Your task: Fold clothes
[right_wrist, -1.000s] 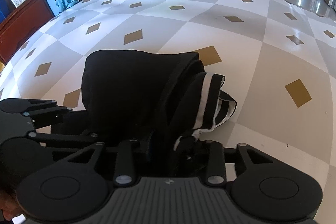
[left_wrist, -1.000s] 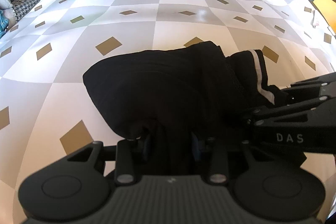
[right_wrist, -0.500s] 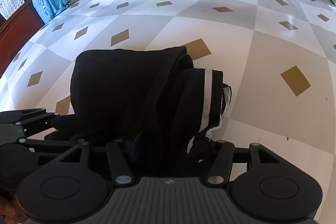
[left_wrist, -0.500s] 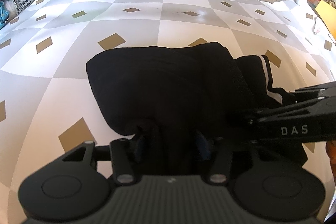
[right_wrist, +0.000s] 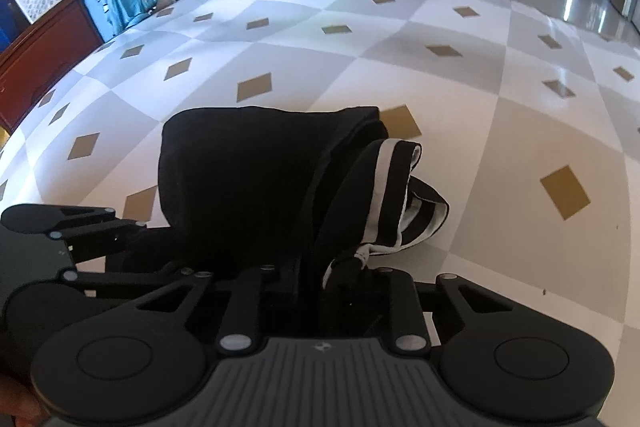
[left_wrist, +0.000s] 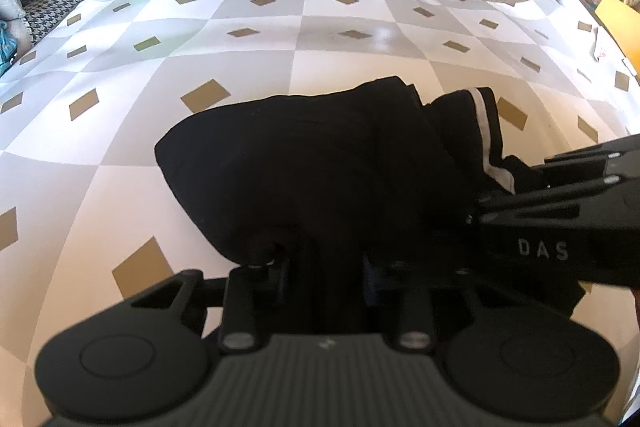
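Currently one black garment, folded; left tool and right tool both clamped on its near edge.

Black garment is lying bunched in a thick folded bundle on the checkered bench cover, near edge rising off the surface. Top layer is sitting smooth and plain black, rounded at the left corner. A white-striped band is showing along the right side, curling over; under it a black-and-white striped layer is poking out with a white drawstring dangling.
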### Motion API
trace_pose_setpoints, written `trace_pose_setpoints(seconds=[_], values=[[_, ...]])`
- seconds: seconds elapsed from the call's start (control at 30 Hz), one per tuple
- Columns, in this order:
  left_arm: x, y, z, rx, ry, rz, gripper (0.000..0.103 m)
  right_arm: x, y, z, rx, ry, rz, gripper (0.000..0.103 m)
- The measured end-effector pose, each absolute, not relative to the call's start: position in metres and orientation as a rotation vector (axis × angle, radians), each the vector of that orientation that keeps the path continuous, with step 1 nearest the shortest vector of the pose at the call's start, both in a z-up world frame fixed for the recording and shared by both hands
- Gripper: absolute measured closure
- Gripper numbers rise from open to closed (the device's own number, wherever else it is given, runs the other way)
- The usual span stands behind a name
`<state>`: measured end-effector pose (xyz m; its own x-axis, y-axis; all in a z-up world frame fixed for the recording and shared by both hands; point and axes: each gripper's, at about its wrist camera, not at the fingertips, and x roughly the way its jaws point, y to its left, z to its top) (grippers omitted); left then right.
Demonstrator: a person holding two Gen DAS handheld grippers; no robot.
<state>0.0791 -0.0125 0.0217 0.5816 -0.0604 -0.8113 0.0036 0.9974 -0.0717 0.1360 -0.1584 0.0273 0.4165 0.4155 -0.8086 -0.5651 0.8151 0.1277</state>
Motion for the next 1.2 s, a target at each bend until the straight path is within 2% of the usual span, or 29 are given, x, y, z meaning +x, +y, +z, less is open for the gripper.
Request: trace_pose_setpoints(seconds=[1.2], values=[[0.035, -0.051, 0.085, 0.049, 0.79, -0.028, 0.074, 0.073, -0.166, 0.095, -0.274, 0.746, 0.566, 0.08]])
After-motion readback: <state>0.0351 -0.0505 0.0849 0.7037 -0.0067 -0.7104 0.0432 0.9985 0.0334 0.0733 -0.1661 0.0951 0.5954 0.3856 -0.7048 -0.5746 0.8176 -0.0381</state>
